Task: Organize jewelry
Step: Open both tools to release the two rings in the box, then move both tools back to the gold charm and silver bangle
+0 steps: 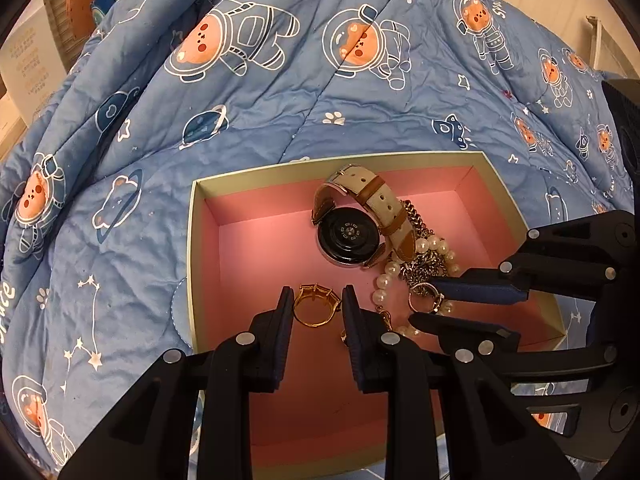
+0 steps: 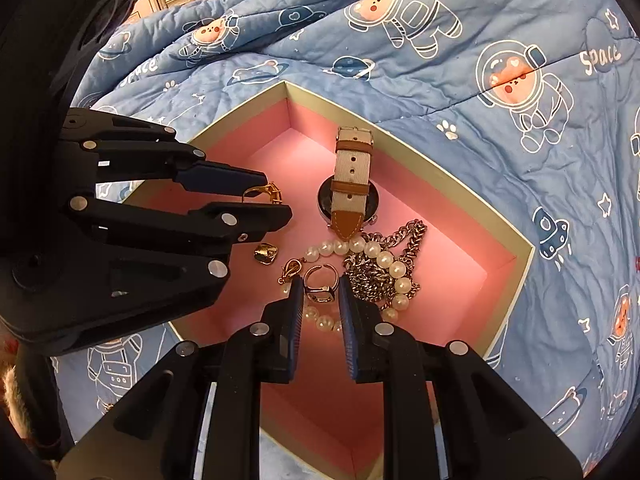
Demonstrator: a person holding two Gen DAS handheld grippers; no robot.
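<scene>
A pink-lined box [image 1: 208, 240] [image 2: 460, 280] holds the jewelry. My left gripper [image 1: 316, 304] is inside it with a gold ring [image 1: 316, 305] [image 2: 266, 192] between its fingers; the jaws look closed on the ring. My right gripper [image 2: 319, 294] [image 1: 420, 300] has a silver signet ring [image 2: 320, 290] [image 1: 424, 295] between its fingers, jaws touching its sides. A watch with a cream and brown strap [image 1: 352, 220] [image 2: 350, 184], a pearl bracelet [image 2: 384, 264] [image 1: 384, 284], a silver chain [image 2: 400, 240] and a small gold piece [image 2: 265, 254] lie on the box floor.
The box sits on a blue quilt with astronaut bears [image 1: 280, 92] [image 2: 520, 100]. Cardboard boxes and a slatted panel [image 1: 36, 60] stand beyond the quilt at the left. The two grippers are close together inside the box.
</scene>
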